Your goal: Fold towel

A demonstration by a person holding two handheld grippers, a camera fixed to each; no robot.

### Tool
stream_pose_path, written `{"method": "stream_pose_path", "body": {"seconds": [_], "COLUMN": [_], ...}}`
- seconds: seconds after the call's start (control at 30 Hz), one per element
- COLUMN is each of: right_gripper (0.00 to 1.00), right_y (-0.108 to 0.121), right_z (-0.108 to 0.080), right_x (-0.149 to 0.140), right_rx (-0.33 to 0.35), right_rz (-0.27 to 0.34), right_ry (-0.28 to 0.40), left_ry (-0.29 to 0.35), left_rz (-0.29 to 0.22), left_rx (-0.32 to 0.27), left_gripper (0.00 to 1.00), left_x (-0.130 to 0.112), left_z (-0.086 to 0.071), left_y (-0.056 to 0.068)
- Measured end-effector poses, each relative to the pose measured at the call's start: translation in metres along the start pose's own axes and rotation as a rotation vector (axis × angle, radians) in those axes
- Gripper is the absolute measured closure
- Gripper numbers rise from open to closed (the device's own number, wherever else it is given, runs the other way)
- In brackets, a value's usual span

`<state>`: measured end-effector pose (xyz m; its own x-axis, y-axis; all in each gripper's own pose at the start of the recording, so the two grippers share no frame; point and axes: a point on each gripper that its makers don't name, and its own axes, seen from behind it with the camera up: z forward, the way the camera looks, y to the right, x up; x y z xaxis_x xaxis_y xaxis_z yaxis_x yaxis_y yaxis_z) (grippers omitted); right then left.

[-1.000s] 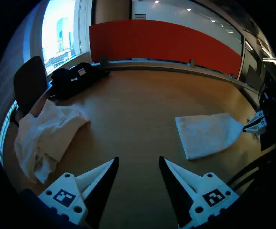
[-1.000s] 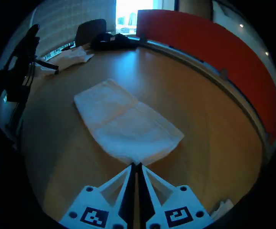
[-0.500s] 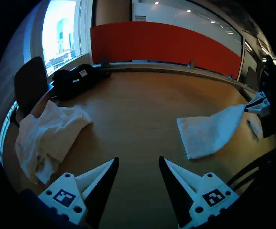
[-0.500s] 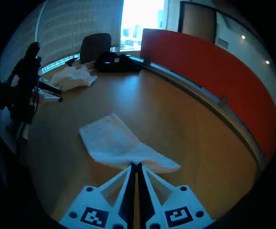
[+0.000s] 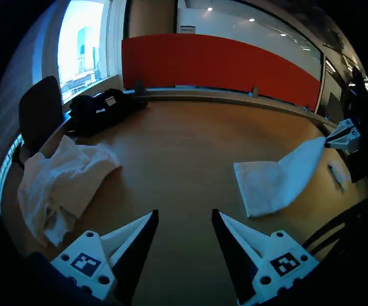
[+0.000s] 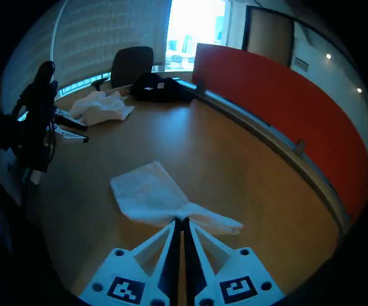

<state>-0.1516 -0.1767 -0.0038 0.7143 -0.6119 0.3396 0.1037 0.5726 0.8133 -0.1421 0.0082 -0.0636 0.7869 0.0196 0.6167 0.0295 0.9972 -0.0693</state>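
Note:
A white towel [image 5: 276, 178] lies on the wooden table [image 5: 184, 148] at the right of the left gripper view. Its far-right corner is lifted off the table, pinched by my right gripper [image 5: 332, 143]. In the right gripper view the towel [image 6: 153, 196] stretches from the table up to my right gripper [image 6: 182, 224], which is shut on its near corner. My left gripper [image 5: 183, 224] is open above bare table, well to the left of the towel, and nothing is between its fingers. It also appears at the left of the right gripper view, left gripper [image 6: 74, 130], held by a person.
A crumpled pile of white cloth [image 5: 61, 183] lies at the table's left edge. Behind it are a black bag [image 5: 100, 107] and a dark chair [image 5: 38, 112]. A red partition [image 5: 219, 61] runs along the table's far side. A small white scrap [image 5: 339, 173] lies right of the towel.
My right gripper has risen and carried the towel's corner up and over, so the towel is partly lifted and folding onto itself. The left gripper has stayed where it was, open.

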Motion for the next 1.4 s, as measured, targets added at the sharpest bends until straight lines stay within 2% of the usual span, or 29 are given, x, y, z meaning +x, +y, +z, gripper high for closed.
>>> {"method": "stream_pose_path", "body": {"seconds": [0.5,0.77,1.2,1.4], "right_gripper": [0.95,0.94,0.94,0.94], "right_y": [0.004,-0.005,-0.048,-0.077], "right_z": [0.008,0.020,0.069,0.097], "right_x": [0.020,0.023,0.046,0.047], "right_rx": [0.010,0.045,0.160,0.230], "right_rz": [-0.061,-0.093,-0.167,-0.161], "right_ry": [-0.014,-0.040,-0.064,-0.082], "left_ry": [0.000,0.003,0.014,0.018], "left_rz": [0.008,0.000,-0.029,-0.045], "left_rx": [-0.011,-0.014,-0.015,-0.011], "left_gripper": [0.23,0.23,0.23,0.23], "left_x": [-0.003,-0.002,-0.002,-0.004], "left_z": [-0.002,-0.002,-0.006,-0.007], "left_y": [0.004,0.005,0.005,0.004]}}
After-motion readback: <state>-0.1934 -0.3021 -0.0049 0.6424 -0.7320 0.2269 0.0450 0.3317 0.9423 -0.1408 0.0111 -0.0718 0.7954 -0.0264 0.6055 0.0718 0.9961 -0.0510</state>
